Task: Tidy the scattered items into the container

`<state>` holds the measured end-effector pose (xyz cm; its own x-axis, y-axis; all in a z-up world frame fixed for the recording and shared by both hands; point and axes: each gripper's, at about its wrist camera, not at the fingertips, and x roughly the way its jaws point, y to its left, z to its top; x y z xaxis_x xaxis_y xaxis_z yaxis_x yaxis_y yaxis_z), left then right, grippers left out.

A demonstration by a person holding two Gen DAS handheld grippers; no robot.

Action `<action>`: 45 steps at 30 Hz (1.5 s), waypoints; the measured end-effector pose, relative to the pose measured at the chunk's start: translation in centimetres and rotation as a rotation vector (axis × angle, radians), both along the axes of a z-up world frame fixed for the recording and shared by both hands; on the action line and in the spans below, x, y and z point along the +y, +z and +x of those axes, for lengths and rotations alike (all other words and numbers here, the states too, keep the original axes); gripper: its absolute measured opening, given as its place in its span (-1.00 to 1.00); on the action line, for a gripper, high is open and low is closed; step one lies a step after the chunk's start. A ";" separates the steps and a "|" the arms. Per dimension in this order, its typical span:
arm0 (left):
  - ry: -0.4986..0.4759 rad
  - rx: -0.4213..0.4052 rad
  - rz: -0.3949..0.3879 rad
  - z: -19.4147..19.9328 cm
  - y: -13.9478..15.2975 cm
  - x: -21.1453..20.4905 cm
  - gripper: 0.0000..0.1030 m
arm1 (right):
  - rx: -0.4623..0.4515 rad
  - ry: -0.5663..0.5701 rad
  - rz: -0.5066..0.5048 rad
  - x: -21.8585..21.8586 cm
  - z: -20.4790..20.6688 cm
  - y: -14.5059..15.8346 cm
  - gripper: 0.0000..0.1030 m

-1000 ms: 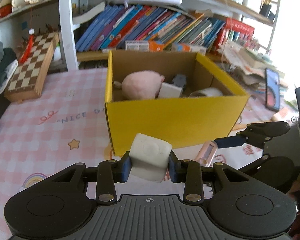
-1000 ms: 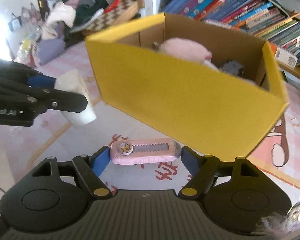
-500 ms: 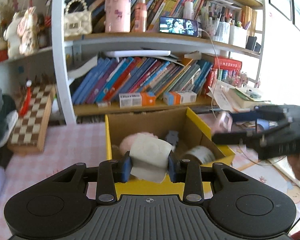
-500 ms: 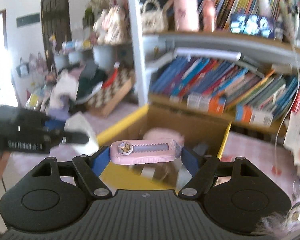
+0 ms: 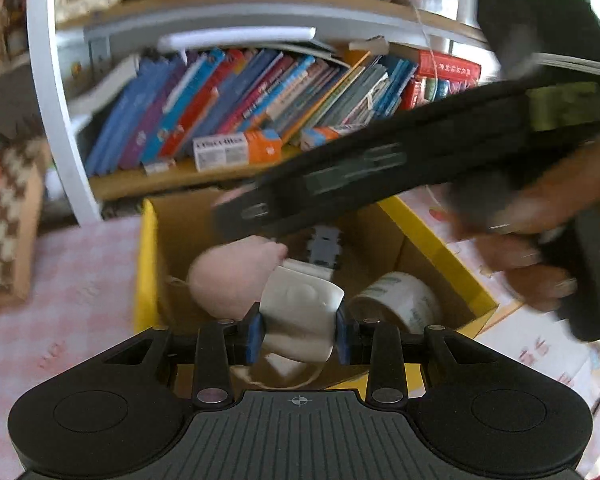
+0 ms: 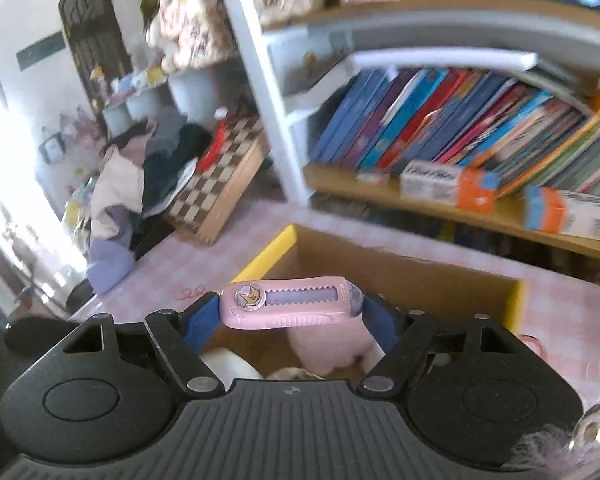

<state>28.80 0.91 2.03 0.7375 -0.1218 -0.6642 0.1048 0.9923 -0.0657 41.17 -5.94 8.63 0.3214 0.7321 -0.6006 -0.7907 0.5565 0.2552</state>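
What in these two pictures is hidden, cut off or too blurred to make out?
- Left wrist view: the right gripper crosses blurred over the yellow box; its load is hidden.
- Right wrist view: the pink utility knife and the gripper body cover most of the box's inside.
- Both views: book titles are blurred.

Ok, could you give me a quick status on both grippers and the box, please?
Left gripper shut on white roll, above yellow box. Right gripper shut on pink cutter, over box too. Right gripper crosses just above the left.

Left claw [image 5: 299, 328] grips roll [image 5: 300, 312] — over box [image 5: 145, 264].
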 end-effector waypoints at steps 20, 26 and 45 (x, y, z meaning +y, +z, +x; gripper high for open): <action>0.017 0.129 -0.075 2.7 -3.8 -1.4 -0.34 | -0.032 0.466 -0.359 10.8 1.6 -6.0 0.49; 0.007 0.122 -0.076 2.5 -3.9 -1.5 -0.27 | -0.031 0.472 -0.347 11.0 1.9 -6.1 0.50; -0.056 -0.107 -0.026 -5.8 1.4 -2.7 0.19 | -0.092 0.181 -0.140 3.1 -1.8 1.7 0.65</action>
